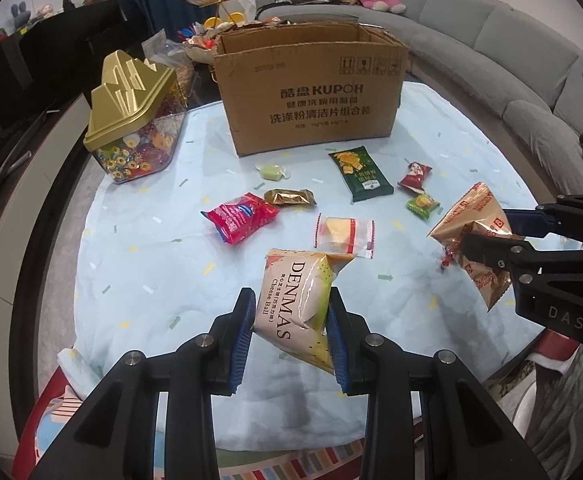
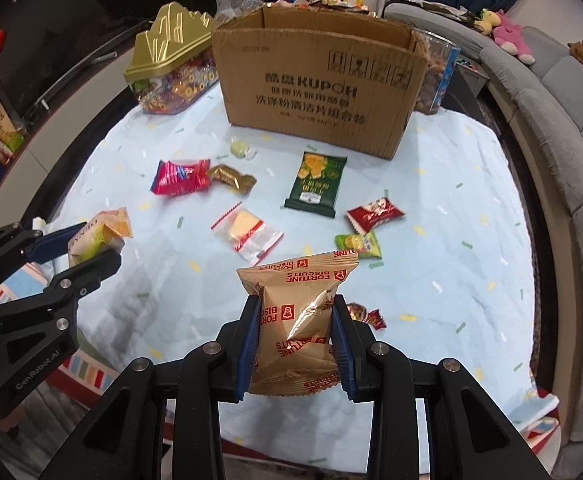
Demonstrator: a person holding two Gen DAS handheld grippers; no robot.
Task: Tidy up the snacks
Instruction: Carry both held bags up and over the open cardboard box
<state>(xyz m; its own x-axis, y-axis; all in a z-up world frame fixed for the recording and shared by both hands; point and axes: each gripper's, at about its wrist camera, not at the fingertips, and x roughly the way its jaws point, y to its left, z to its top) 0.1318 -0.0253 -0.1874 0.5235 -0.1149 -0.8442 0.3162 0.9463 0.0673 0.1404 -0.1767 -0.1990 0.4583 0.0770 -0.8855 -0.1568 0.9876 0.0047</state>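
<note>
Held: your left claw (image 1: 289, 316) grips the cheese ball packet (image 1: 299, 300); your right claw (image 2: 296, 344) grips the biscuit packet (image 2: 299, 312), both raised above the tabletop (image 1: 151, 272). Step: carrying. Next: lift each over the cardboard box (image 1: 311, 92) rim, then release. Box interior hidden; seven or so snacks remain loose.
</note>
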